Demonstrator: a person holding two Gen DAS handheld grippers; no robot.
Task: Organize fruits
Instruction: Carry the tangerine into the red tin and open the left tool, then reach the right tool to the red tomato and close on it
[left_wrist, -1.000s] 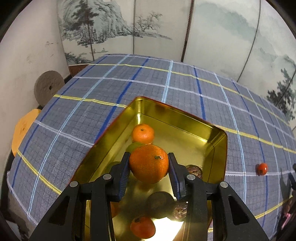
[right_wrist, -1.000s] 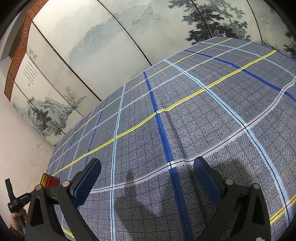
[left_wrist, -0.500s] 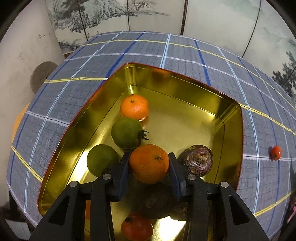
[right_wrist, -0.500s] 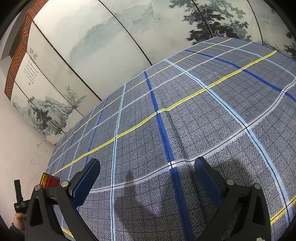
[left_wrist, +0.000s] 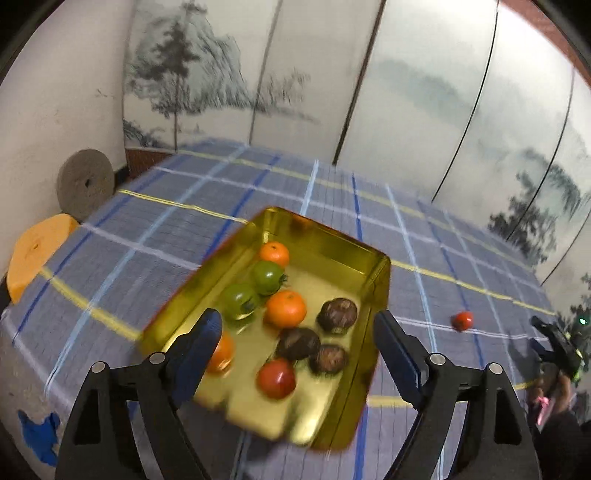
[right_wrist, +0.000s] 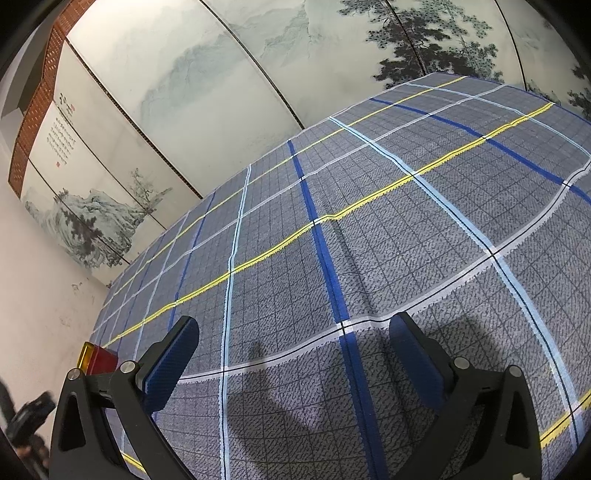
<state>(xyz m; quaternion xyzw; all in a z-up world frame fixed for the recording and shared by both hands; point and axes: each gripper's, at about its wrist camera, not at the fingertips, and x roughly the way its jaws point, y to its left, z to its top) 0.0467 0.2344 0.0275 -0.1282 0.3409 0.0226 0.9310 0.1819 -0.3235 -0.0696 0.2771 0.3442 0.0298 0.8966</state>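
Change since a second ago: left gripper (left_wrist: 295, 338) no longer clamps the orange (left_wrist: 286, 308); I see that fruit lying in the gold tin (left_wrist: 380, 280), and the view has drawn back from it.
Left fingers: opening, spread wide, nothing between the pads.
Right fingers: right gripper (right_wrist: 291, 360) wide apart and empty over bare plaid cloth (right_wrist: 369, 229).
Tin contents: oranges, two green fruits, three dark brown ones, one red tomato (left_wrist: 276, 378).
Stray fruit: small red fruit (left_wrist: 462, 320) alone on the counter, right of the tin, well apart from it.
Key relation: stray lies ahead and to the right of my left fingers, past the tin's right wall.
Nearer hand: I cannot tell; stray is absent from the right wrist view.
Next, my guess: collect the stray.
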